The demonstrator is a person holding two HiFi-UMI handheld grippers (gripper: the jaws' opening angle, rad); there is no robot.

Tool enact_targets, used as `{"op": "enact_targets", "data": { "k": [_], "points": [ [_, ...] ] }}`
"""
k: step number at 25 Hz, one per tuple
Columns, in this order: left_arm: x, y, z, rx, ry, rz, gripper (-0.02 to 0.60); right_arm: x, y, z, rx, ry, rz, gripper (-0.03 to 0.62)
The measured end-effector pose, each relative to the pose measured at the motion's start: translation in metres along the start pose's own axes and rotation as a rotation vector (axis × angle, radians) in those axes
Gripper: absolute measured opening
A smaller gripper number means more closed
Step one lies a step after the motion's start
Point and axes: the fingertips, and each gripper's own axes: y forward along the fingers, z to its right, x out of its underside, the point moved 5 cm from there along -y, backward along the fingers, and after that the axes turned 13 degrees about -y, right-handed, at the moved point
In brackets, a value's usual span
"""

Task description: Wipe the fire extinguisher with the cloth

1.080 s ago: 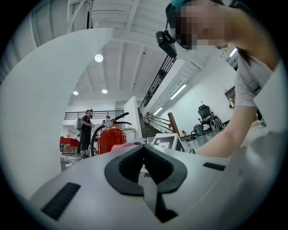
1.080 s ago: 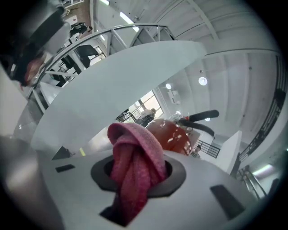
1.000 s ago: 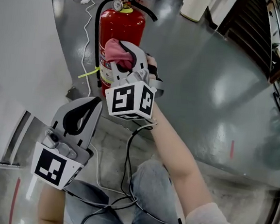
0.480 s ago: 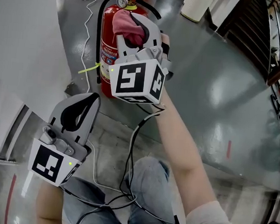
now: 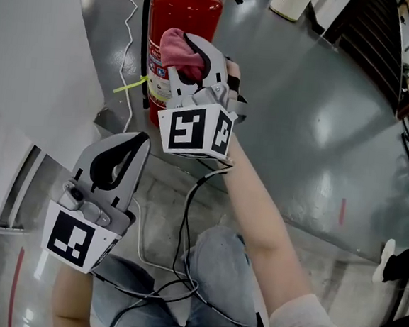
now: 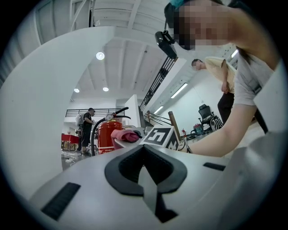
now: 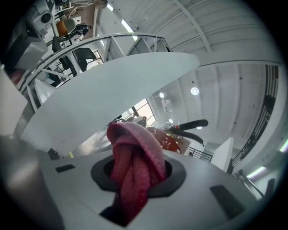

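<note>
A red fire extinguisher (image 5: 188, 22) stands upright on the grey floor by a white wall, with a black hose and handle at its top. My right gripper (image 5: 186, 54) is shut on a pink cloth (image 5: 180, 49) and holds it against the extinguisher's front, about mid-height. The right gripper view shows the cloth (image 7: 135, 166) bunched between the jaws, with the extinguisher (image 7: 168, 137) just behind it. My left gripper (image 5: 123, 161) hangs lower left, shut and empty, away from the extinguisher. In the left gripper view the extinguisher (image 6: 108, 134) and the cloth (image 6: 126, 134) sit beyond the closed jaws.
A white wall panel (image 5: 36, 59) rises at the left, close to the extinguisher. A white cable (image 5: 129, 46) and a yellow tag (image 5: 131, 85) lie beside its base. Black cables (image 5: 181, 264) trail over the person's lap. A dark stair rail (image 5: 372, 38) runs at upper right.
The right gripper with the cloth rose up the extinguisher's body half a second ago and has now come back down to mid-height. The left gripper has barely moved.
</note>
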Motion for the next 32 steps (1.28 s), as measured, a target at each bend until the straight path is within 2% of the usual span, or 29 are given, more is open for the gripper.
{"op": "enact_targets", "data": {
  "k": [4,10,19,23,26,28,32],
  "points": [
    [0.009,-0.003,0.002,0.0,-0.004,-0.012,0.008,0.013,-0.007,-0.023,-0.022,0.025,-0.011,0.098],
    [0.017,-0.003,0.005,0.003,0.001,-0.023,0.008,0.04,-0.017,-0.066,-0.1,0.002,-0.046,0.098],
    [0.017,-0.003,0.012,0.012,0.008,-0.034,0.008,0.077,-0.033,-0.128,-0.306,-0.022,-0.18,0.098],
    [0.023,-0.007,0.014,0.003,-0.005,-0.077,0.008,0.083,-0.035,-0.138,-0.324,0.01,-0.214,0.098],
    [0.018,-0.006,0.014,0.01,0.009,-0.027,0.008,0.082,-0.034,-0.139,-0.325,-0.002,-0.216,0.098],
    [0.02,-0.006,0.014,0.005,0.013,-0.035,0.008,0.083,-0.034,-0.141,-0.329,-0.011,-0.217,0.098],
    [0.024,-0.008,0.016,-0.002,0.003,-0.066,0.008,0.092,-0.038,-0.16,-0.418,-0.034,-0.266,0.098]
  ]
}}
